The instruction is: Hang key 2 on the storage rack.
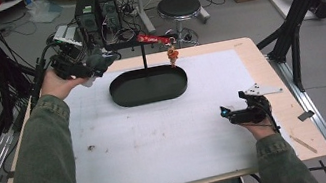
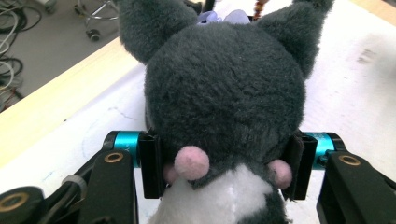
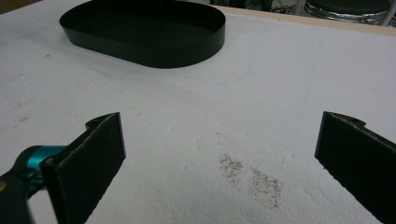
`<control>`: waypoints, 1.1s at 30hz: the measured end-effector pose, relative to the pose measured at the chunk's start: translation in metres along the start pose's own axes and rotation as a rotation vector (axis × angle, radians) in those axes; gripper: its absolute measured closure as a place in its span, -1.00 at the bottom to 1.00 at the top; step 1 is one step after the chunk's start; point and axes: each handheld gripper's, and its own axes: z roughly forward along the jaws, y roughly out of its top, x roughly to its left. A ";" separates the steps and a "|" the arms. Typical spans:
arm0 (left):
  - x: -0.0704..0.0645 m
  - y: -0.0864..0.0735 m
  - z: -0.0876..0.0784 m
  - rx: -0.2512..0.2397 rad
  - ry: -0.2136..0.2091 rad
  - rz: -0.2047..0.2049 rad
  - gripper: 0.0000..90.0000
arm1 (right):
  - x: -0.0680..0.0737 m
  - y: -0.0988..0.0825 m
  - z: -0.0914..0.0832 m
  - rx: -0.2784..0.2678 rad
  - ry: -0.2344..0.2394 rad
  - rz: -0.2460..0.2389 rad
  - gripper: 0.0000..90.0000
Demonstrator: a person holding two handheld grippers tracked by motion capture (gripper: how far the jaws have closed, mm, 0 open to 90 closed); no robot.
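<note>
Writing shows in one place, white letters on the red bar (image 1: 153, 38) at the top of the black stand behind the tray, and you cannot read them at this size; the toy in your grip carries no label you can see. The plush toy (image 2: 224, 93) is dark grey and fuzzy, with a round head, two pointed ears at eleven and one o'clock in the left gripper view, a white patch at six o'clock, small pink pom-poms low on either side, and a scrap of pale lilac fabric between the ears. Your left gripper (image 2: 224, 165) is clamped on it, both black pads pressed into the fur at the sides. In the high view you hold the toy (image 1: 97, 62) above the table's far-left corner, at about nine o'clock from the black oval tray (image 1: 124, 98) and just beside its rim. A small orange charm (image 1: 173, 56) hangs from the red bar over the tray's far edge. Your right gripper (image 3: 219, 140) has its jaws wide apart with nothing between them, over the white tabletop (image 3: 261, 84); in the high view it (image 1: 225, 110) sits near the right edge, at about four o'clock from the tray and well apart from it.
</note>
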 end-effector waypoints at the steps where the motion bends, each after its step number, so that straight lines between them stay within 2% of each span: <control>1: 0.001 0.000 0.001 -0.008 -0.002 -0.009 0.02 | -0.001 0.000 0.000 -0.007 -0.004 -0.004 -0.98; 3: 0.003 0.000 0.003 -0.021 -0.014 -0.025 0.02 | -0.001 0.000 0.000 -0.001 -0.004 0.004 -0.98; 6: 0.007 0.001 0.004 -0.054 -0.064 -0.046 0.02 | -0.001 0.000 0.000 0.005 -0.005 0.002 -0.98; 10: 0.010 0.003 0.009 -0.044 -0.037 -0.053 0.03 | 0.001 -0.001 0.002 0.009 -0.004 -0.007 -0.98; 13: 0.014 0.003 0.012 -0.049 -0.009 -0.081 0.02 | 0.001 0.000 0.002 0.006 -0.005 -0.009 -0.98; 14: 0.016 0.003 0.013 -0.055 0.000 -0.098 0.02 | 0.000 0.000 0.002 0.005 -0.006 -0.013 -0.98; 16: 0.021 0.001 0.014 -0.088 0.015 -0.161 0.02 | 0.000 0.000 0.001 0.006 -0.006 -0.005 -0.98; 17: 0.025 0.000 0.016 -0.111 0.011 -0.220 0.02 | 0.000 0.000 0.002 0.008 -0.009 -0.009 -0.98; 19: 0.029 0.000 0.020 -0.121 -0.005 -0.272 0.00 | 0.000 -0.001 0.003 0.014 -0.014 -0.013 -0.98; 24: 0.027 -0.001 0.032 -0.105 -0.019 -0.252 -0.12 | 0.001 -0.001 0.002 0.016 -0.016 -0.014 -0.98; 27: 0.025 -0.002 0.033 -0.089 0.021 -0.236 -0.26 | 0.000 -0.001 0.000 0.009 -0.020 -0.017 -0.98; 29: 0.024 -0.003 0.032 -0.117 0.029 -0.235 -0.34 | -0.001 -0.001 0.000 0.013 -0.021 -0.013 -0.98; 33: 0.022 -0.004 0.025 -0.152 0.058 -0.198 -0.71 | -0.001 -0.001 -0.001 0.015 -0.024 -0.012 -0.98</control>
